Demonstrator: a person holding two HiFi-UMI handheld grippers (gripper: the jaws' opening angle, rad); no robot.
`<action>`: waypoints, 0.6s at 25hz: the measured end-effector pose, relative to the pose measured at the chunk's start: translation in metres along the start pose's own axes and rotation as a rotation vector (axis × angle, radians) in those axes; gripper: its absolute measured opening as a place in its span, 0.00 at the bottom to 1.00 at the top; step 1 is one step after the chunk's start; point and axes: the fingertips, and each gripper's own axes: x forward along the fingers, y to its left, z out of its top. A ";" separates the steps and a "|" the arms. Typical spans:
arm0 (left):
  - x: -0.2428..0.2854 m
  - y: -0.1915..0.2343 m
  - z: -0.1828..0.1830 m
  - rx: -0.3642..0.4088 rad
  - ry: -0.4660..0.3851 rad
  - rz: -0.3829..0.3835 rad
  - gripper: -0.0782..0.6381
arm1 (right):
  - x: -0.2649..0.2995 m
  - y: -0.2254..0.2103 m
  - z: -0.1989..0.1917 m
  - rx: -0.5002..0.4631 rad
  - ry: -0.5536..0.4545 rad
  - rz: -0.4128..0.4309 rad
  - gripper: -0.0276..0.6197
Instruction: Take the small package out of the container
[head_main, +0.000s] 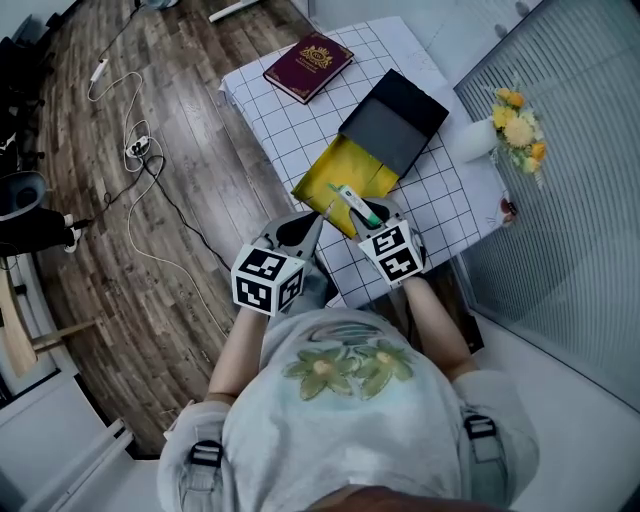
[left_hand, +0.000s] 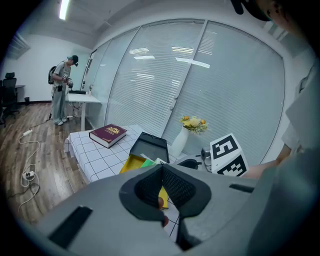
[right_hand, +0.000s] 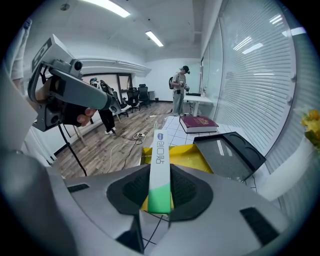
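Already the slim white-and-green package (right_hand: 159, 150) is gripped by the right claw (right_hand: 160, 177), its long axis pointing ahead over the open yellow box (right_hand: 189, 155); the left claw (left_hand: 162, 171) is closed, empty.

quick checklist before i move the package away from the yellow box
1. Package clamped between the right gripper's fingers: ok.
2. Package fully clear of the yellow box rim: cannot tell; it hangs over the near edge.
3. Black lid off, lying at the box's far side: ok.
4. Left gripper pinching the box to steady it: cannot tell; its fingers meet at the tips.
5. Bare tablecloth for setting down: ok, between the box and the book.
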 end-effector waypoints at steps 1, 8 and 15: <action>0.000 -0.001 0.000 0.001 -0.001 0.001 0.12 | -0.002 0.001 0.000 -0.001 -0.005 0.001 0.18; -0.005 -0.012 -0.001 0.010 -0.009 0.005 0.12 | -0.015 0.005 -0.001 -0.006 -0.026 0.001 0.18; -0.006 -0.024 -0.007 0.010 -0.007 0.008 0.12 | -0.031 0.006 0.001 -0.017 -0.076 -0.018 0.18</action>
